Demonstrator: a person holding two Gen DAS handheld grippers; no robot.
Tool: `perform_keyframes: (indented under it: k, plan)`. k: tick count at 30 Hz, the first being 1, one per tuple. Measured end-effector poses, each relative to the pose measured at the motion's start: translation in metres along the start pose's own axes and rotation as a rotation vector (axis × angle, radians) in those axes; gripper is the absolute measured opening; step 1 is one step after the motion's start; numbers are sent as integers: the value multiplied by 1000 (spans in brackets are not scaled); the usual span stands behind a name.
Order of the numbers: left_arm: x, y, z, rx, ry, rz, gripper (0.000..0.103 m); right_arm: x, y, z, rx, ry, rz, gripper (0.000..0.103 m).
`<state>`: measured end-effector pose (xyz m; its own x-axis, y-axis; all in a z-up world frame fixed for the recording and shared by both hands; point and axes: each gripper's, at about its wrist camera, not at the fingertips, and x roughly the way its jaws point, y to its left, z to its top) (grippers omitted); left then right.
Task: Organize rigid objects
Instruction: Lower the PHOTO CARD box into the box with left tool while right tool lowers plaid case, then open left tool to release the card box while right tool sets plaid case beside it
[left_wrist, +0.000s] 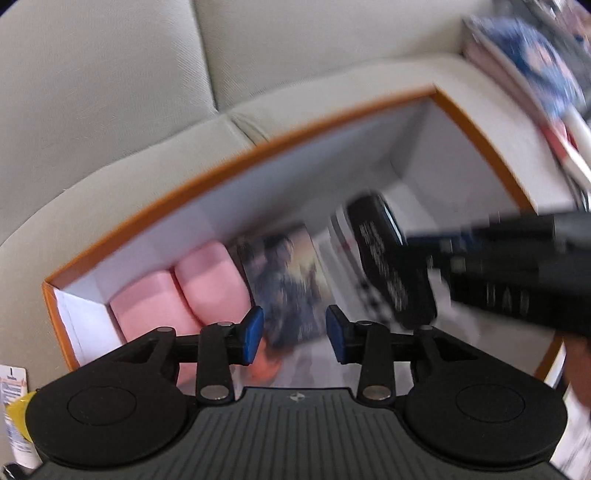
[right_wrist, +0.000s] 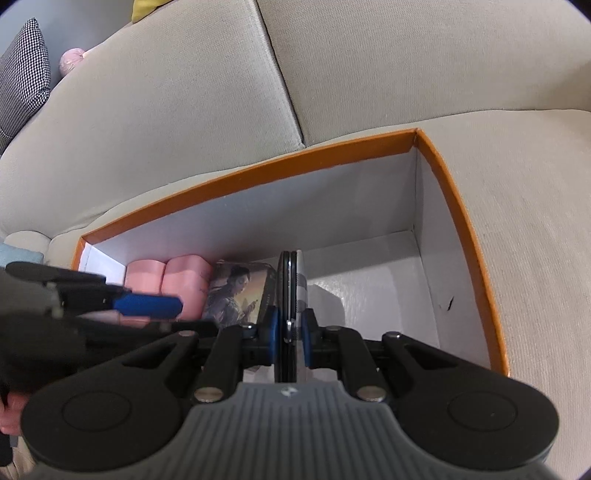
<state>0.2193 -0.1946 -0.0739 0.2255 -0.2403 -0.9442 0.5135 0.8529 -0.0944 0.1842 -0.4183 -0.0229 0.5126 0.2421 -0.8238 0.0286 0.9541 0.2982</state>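
Orange-rimmed box (right_wrist: 458, 206) receives a flat black case (right_wrist: 288, 295), clamped in the right gripper (right_wrist: 290, 332). Left gripper (left_wrist: 294, 334) hangs open, empty. Next, probably: lower and release beside the picture card (right_wrist: 236, 291).

Orange-rimmed white box (right_wrist: 258, 173), two pink containers (right_wrist: 166, 280).

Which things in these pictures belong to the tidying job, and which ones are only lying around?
Belonging to the job:
- orange-rimmed box
- two pink containers inside it
- picture card inside it
- flat black case held by the right tongs
- left tongs, open over the box

Lying about:
- beige sofa
- checked cushion
- magazines
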Motion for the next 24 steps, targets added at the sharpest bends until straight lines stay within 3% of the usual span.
perform_keyframes:
  k: [3, 12, 24]
  plan:
    - [6, -5, -4, 34, 37, 16, 36, 5, 6, 2, 5, 11, 4, 13]
    - [16, -15, -11, 88, 25, 50, 36, 16, 12, 12, -21, 38, 35, 13]
    - [12, -20, -17, 90, -52, 108, 37, 22, 6, 29, -28, 39, 59, 13]
